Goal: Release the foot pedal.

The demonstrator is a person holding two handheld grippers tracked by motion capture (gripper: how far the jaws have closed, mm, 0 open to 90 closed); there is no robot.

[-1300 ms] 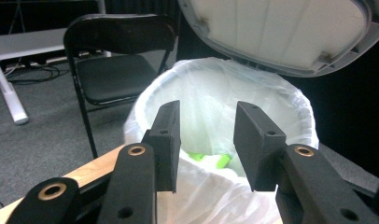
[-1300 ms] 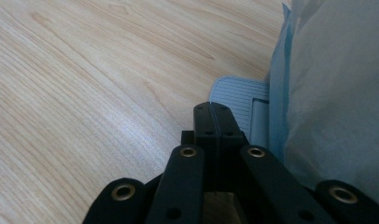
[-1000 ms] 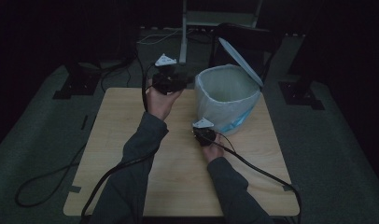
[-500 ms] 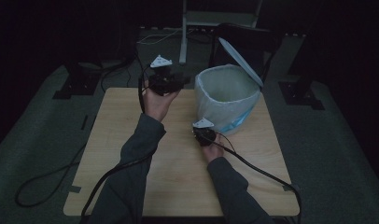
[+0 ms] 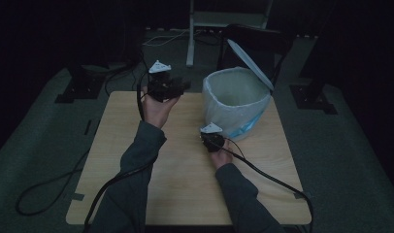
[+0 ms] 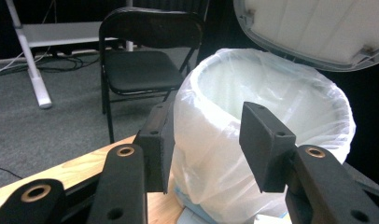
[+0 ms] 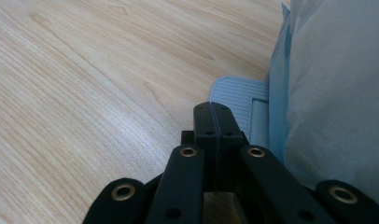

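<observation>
Left gripper [image 6: 204, 149] fingers about half open, have just been opening, nothing between them; past the tips sits the bin [image 6: 267, 140], near, not touched. Right gripper [image 7: 214, 122] fingers shut tight; a thin edge of the blue-tinted liner [image 7: 276, 93] seems pinched in the seam, hard to tell. Bin wall just beside those tips, its grey foot [image 7: 236, 100] right ahead, on the table [image 7: 85, 93].

Handling, by judgement: liner is thin film, soft, slippery, tears easily; take it at the rolled rim edge or loose skirt, not mid-wall. Bin is light plastic, may slide or tip if tugged.

High view shows both hands, left gripper [image 5: 167, 87] raised beside the bin [image 5: 236, 99], right gripper [image 5: 212, 141] low at its base, lid [image 5: 251, 63] up. Left gripper view adds the chair [image 6: 141, 65] behind.
</observation>
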